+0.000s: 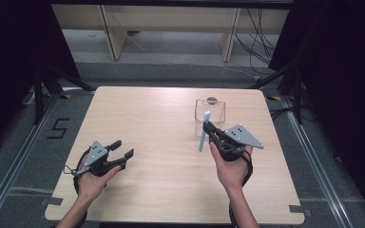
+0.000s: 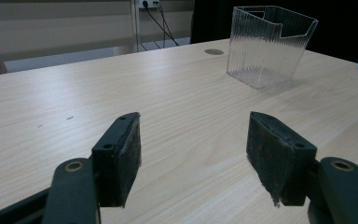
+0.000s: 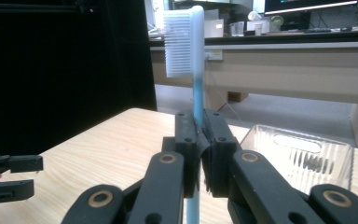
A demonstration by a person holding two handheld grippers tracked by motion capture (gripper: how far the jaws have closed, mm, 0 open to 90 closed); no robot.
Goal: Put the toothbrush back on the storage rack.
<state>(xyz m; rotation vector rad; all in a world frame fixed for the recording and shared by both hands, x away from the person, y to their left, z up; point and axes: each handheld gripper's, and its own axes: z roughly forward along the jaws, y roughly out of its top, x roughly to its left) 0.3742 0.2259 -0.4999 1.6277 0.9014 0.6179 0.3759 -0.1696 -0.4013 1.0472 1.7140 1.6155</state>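
- Tool on the right (image 1: 208,127) is clamped on the toothbrush (image 1: 203,133) — long axis near upright, bristles up, just in front of the clear container (image 1: 210,111).
- Left tool (image 1: 123,149), jaws apart and empty, sits well away from the container — the right hand is nearer.
- Worktop (image 1: 161,123) carries the container.

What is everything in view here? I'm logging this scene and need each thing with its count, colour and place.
toothbrush: one, pale blue with white bristles, upright in the right gripper
container: one, clear ribbed plastic, empty, far right part of the table
table: one, light wood
round insert: one, grey, in the tabletop behind the container
left gripper: one, black, jaws open, nothing between them
right gripper: one, black, clamped on the toothbrush handle
hands: two, near edge
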